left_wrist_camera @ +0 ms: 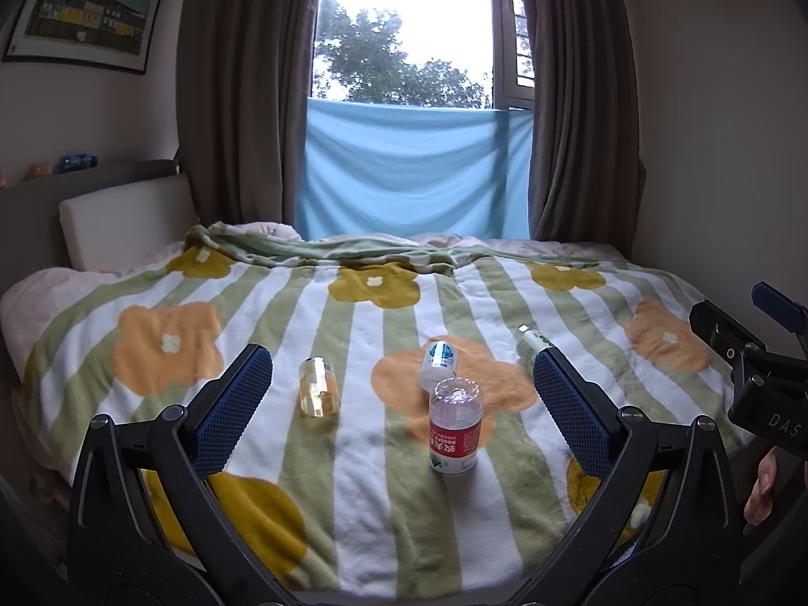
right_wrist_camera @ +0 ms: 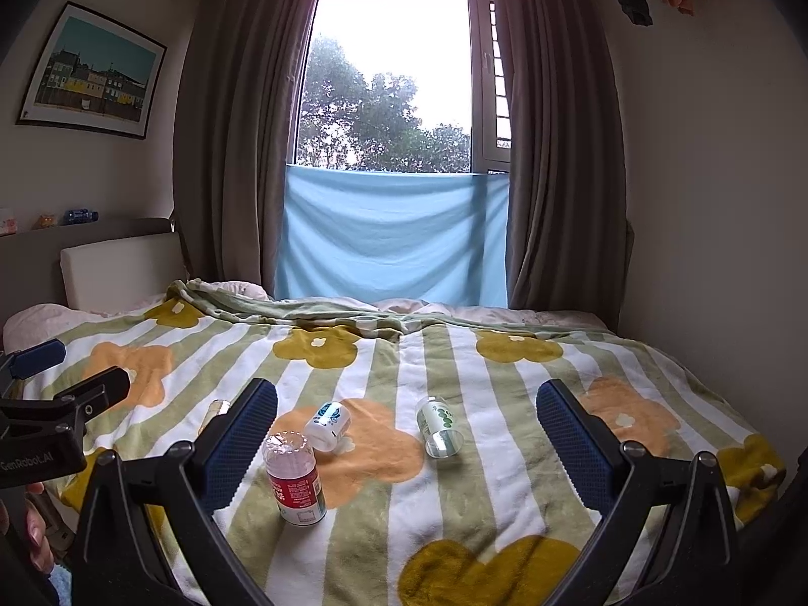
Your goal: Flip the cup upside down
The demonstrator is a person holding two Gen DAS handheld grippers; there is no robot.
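Note:
Several small cups lie or stand on the flowered blanket [left_wrist_camera: 353, 480]. A clear cup with a red label [left_wrist_camera: 455, 426] stands bottom-up; it also shows in the right wrist view [right_wrist_camera: 294, 480]. A white cup with a blue logo [left_wrist_camera: 438, 362] lies tilted behind it, also in the right wrist view [right_wrist_camera: 328, 425]. A clear yellowish cup [left_wrist_camera: 317, 386] sits to the left. A cup with green print [right_wrist_camera: 438, 425] lies on its side to the right. My left gripper [left_wrist_camera: 401, 411] is open and empty above the bed. My right gripper [right_wrist_camera: 406, 442] is open and empty too.
The bed fills the view, with a white headboard cushion [left_wrist_camera: 121, 222] at the back left. A window with a blue cloth [left_wrist_camera: 414, 171] and brown curtains stands behind. The right gripper's body [left_wrist_camera: 757, 368] shows at the right edge of the left wrist view.

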